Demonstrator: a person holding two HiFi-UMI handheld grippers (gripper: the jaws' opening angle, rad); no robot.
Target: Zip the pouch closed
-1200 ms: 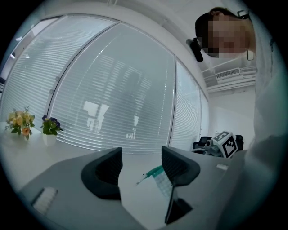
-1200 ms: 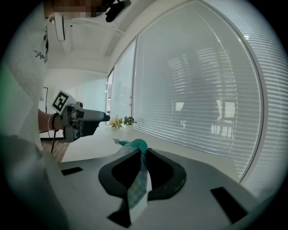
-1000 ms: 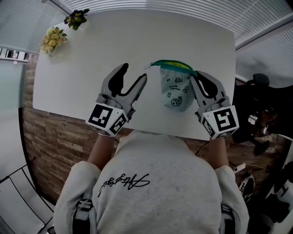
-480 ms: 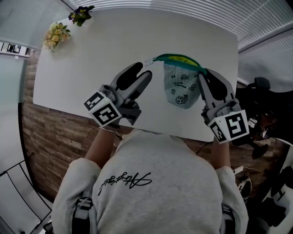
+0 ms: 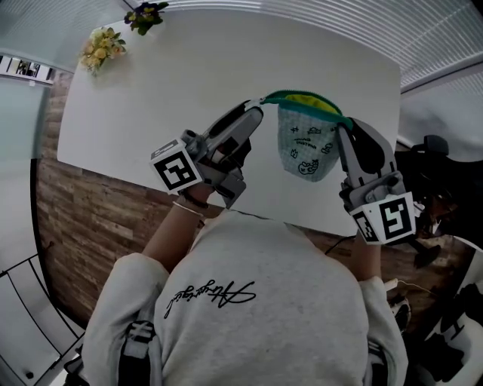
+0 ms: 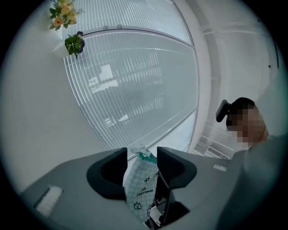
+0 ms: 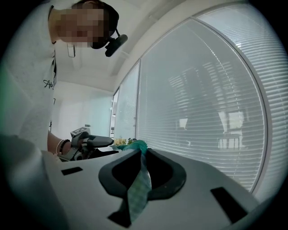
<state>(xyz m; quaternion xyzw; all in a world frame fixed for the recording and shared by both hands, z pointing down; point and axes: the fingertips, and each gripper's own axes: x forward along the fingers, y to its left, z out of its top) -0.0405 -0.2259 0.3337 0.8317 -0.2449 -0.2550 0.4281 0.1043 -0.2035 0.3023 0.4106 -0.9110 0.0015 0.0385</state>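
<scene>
A pale green printed pouch with a green zip edge hangs above the white table. My right gripper is shut on the pouch's right top corner, and in the right gripper view the checked cloth is pinched between the jaws of that gripper. My left gripper lies rolled on its side at the pouch's left end, by the zip pull. Its jaws are closing, with the pouch end and the pull between them. I see no firm pinch by the left gripper.
Yellow flowers and a dark purple sprig lie at the table's far left corner. Slatted blinds run beyond the table. A brick-patterned floor shows under the near edge, and dark gear sits at the right.
The left gripper has rolled onto its side, narrowed its jaws and come up to the pouch's left end. The right gripper has lifted the pouch slightly.
</scene>
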